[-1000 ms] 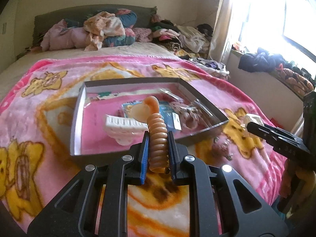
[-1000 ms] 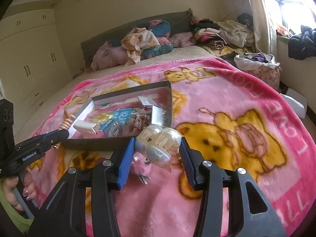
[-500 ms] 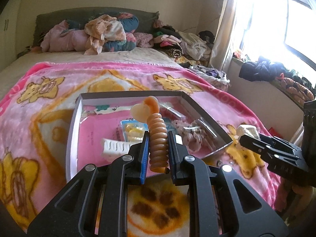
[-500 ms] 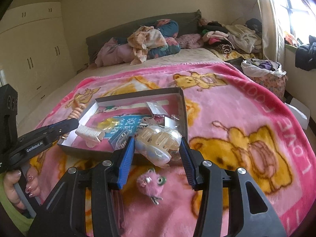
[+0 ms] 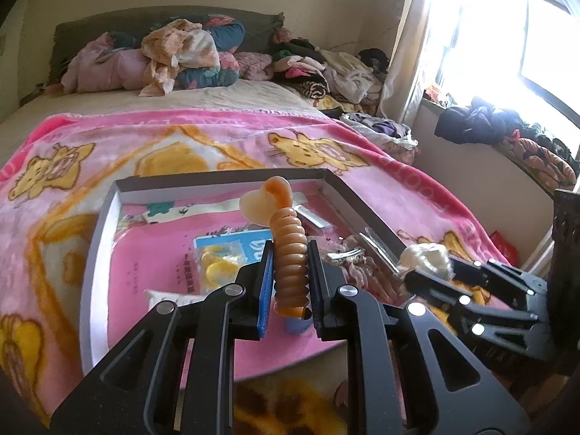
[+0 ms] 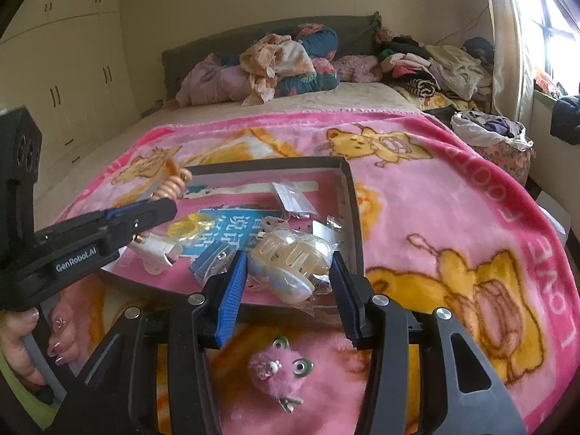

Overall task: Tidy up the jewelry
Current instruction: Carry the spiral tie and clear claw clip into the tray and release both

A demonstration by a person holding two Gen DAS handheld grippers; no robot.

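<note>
Left and right wrist views. I am pinching one orange spiral hair tie (image 5: 290, 266) in the left hand-held gripper (image 5: 290, 282), its long axis running forward and upward along the fingers. In the right hand-held gripper (image 6: 290, 282) I am clamping one bagged cream claw clip (image 6: 290, 261). The open grey box (image 6: 353, 217) on the pink blanket (image 6: 453, 217) is lying directly ahead of and below both loads, so each drop looks short; neither hand seems clearly nearer. One pink fuzzy clip (image 6: 277, 375) is lying on the blanket, outside the box and beneath my right gripper.
</note>
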